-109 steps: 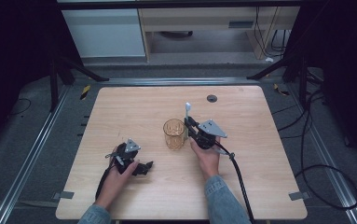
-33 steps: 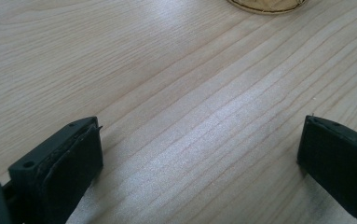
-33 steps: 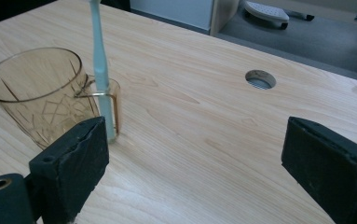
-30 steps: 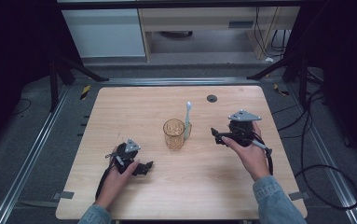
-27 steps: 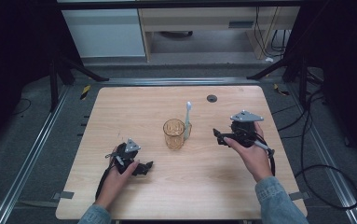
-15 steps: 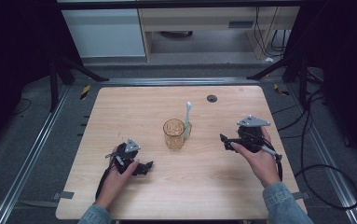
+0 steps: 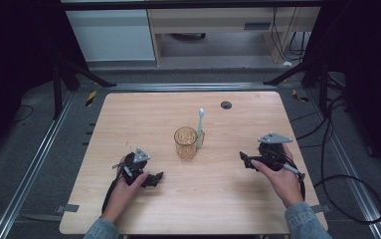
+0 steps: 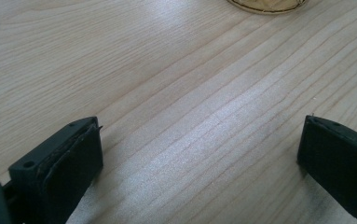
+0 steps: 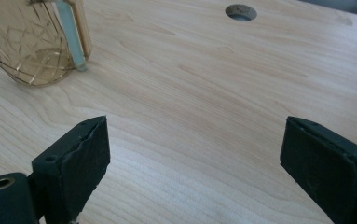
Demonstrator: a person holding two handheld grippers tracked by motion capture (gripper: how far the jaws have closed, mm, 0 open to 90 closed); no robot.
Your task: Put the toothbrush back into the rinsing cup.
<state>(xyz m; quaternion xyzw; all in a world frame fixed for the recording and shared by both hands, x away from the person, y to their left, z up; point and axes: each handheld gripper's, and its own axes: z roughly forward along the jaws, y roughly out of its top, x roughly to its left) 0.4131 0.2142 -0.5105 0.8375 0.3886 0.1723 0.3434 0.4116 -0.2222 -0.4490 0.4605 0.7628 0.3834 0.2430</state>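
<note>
An amber see-through cup stands mid-table. A pale toothbrush rises upright at its right side, head up. In the right gripper view the brush stem runs down between the cup wall and the cup's handle. My right gripper rests on the table right of the cup, apart from it, jaws open and empty. My left gripper lies front left of the cup, also open with bare wood between its jaws. The cup's base peeks in at the top of that view.
The wooden table has a round dark cable hole behind the cup, which also shows in the right gripper view. Black cables trail off the right edge. Metal rails and dark floor surround the table.
My right gripper has let go of the toothbrush at the cup and drawn back to the right and toward the front. The brush stays standing at the cup. The left gripper has not moved.
</note>
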